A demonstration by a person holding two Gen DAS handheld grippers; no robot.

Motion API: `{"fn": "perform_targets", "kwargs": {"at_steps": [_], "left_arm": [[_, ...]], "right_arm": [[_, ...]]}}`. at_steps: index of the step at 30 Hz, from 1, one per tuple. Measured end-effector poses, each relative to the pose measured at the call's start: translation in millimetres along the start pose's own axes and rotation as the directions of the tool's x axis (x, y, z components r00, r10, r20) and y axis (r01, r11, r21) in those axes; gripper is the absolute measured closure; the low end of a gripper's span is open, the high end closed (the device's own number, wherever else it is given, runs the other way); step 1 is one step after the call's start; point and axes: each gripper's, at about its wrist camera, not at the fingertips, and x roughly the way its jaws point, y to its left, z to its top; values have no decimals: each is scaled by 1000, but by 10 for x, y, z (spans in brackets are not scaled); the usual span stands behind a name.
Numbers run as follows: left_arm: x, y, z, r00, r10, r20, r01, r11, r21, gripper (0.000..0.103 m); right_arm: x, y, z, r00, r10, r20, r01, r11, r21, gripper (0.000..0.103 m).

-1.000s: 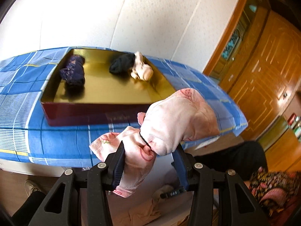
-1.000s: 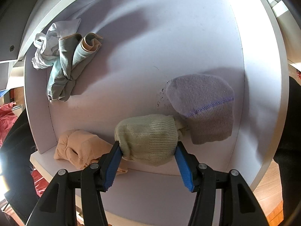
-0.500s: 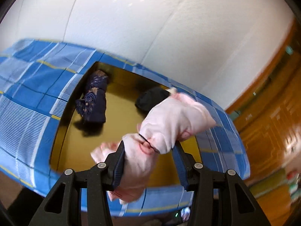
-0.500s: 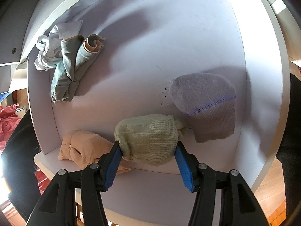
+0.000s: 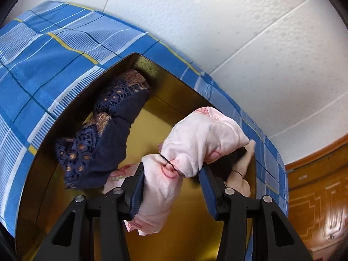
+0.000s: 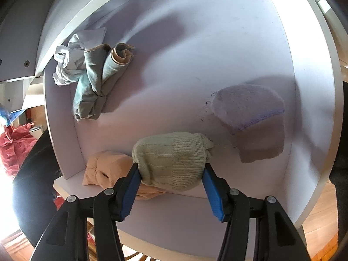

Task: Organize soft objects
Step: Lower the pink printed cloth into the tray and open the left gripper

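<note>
Your left gripper clamps the pink bundle at lower centre, over the gold box. Your right gripper pinches the green sock roll at lower centre, apparently resting on the white shelf.

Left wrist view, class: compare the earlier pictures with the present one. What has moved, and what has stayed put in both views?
The left tongs, shut on the pink bundle, have travelled from in front of the gold tray to above its inside, beside the navy lace bundle. Nothing was let go. The right tongs stay shut on the green sock roll in the white drawer, whose other cloths lie unchanged.
</note>
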Motion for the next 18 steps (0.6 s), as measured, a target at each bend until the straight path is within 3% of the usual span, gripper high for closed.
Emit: {"fn": "perform_targets", "kwargs": {"at_steps": [11,18], "left_arm": [[187,-50,210,991,123,50,-124,992,35,59],[183,-59,162,991,117,61,-122,989,88,54]], "right_arm": [[-29,16,22,999,33,-3,-33,999,14,46],[-27,-5,20,999,34,-5,-33,999,16,46]]}}
